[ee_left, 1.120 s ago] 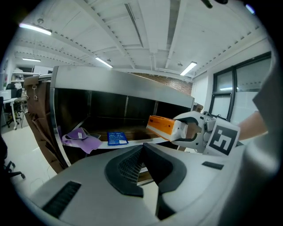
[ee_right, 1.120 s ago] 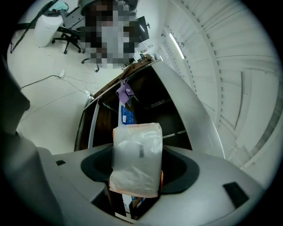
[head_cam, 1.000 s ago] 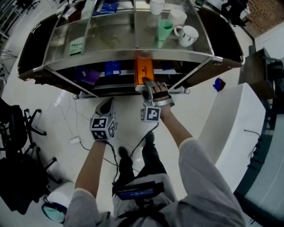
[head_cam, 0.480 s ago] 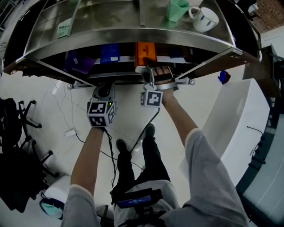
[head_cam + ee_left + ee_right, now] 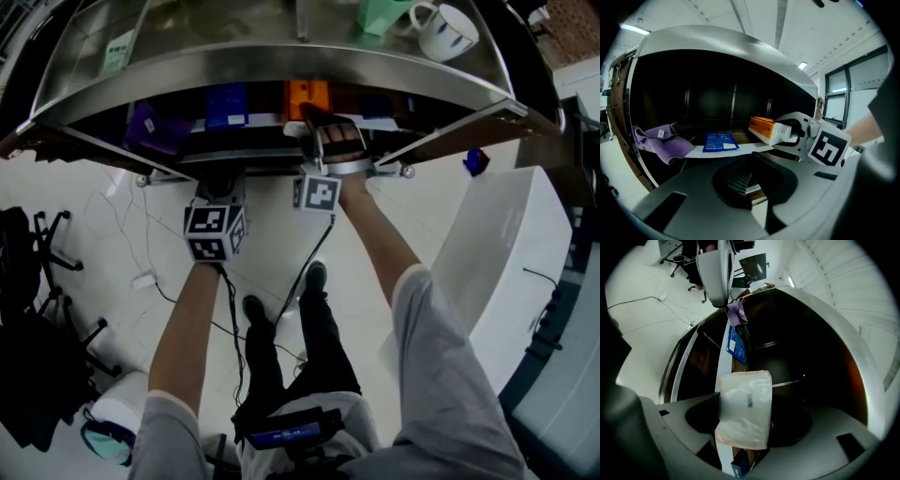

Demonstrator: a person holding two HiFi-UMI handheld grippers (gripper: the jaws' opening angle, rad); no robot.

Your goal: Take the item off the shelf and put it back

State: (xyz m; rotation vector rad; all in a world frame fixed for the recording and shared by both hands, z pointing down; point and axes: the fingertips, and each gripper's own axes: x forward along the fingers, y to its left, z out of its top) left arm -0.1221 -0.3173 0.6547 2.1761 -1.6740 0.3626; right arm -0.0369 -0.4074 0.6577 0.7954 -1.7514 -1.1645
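Note:
An orange box (image 5: pixel 307 94) in clear wrap lies on the lower shelf (image 5: pixel 253 120) of a metal cart, under the top shelf's rim. My right gripper (image 5: pixel 315 117) is shut on its near end; the wrapped end (image 5: pixel 743 413) fills the space between the jaws. From the left gripper view, the orange box (image 5: pixel 761 127) rests on the white shelf edge (image 5: pixel 736 150) with the right gripper (image 5: pixel 787 133) clamped on it. My left gripper (image 5: pixel 223 190) hangs just in front of the shelf edge, to the left, shut with nothing in it (image 5: pixel 746 183).
A blue packet (image 5: pixel 225 103) and a purple cloth (image 5: pixel 150 127) lie left of the box on the same shelf. A mug (image 5: pixel 448 28) and a green cup (image 5: pixel 380 14) stand on top. A white counter (image 5: pixel 497 244) stands on the right and a black chair (image 5: pixel 28 309) on the left.
The right gripper has pushed the orange box deeper under the top shelf. The left gripper has drawn closer to the shelf edge.

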